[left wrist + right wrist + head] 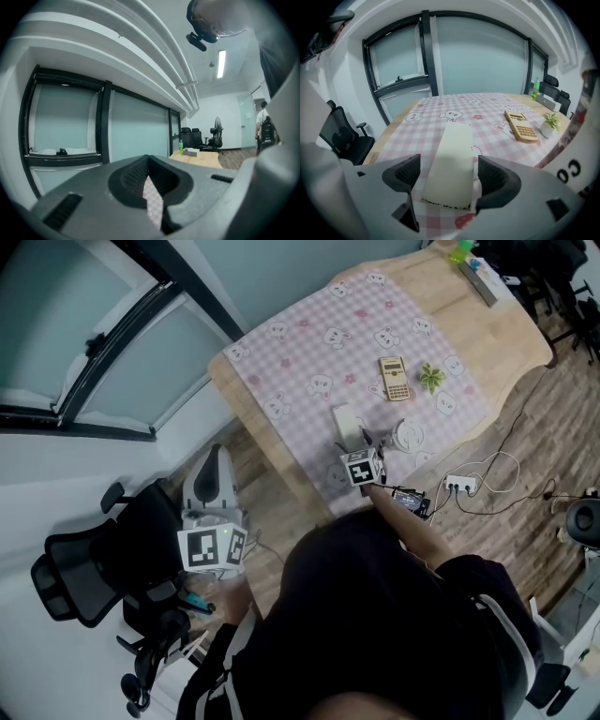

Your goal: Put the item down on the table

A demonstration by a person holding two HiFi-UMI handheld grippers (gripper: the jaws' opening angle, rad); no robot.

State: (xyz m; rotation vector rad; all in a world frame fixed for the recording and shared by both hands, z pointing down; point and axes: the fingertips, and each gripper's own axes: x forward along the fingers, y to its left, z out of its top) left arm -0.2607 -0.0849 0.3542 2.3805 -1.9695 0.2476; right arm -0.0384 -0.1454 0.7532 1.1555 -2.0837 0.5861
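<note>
Right gripper view shows the right tool (446, 180) with its jaws wide apart on either side of a cream box (454, 150), not gripping it. The box lies flat on the checked cloth (487, 117) covering the bench (378, 149). The left tool (152, 187) has its jaws almost together and holds nothing.

Desk (511, 329): bare pale wood, smooth, with a faint sheen at the far end.
Cloth (309, 343): pink-and-white checked fabric, matt.
Block (452, 154): cream, smooth and matt; I cannot tell plastic from card.
Calculator (520, 125): beige plastic, lightly glossy.
My right hand-held gripper (449, 172): grey matt plastic, with dark ribbed pads (405, 172).
Floor (562, 446): wood-look planks, dull.
</note>
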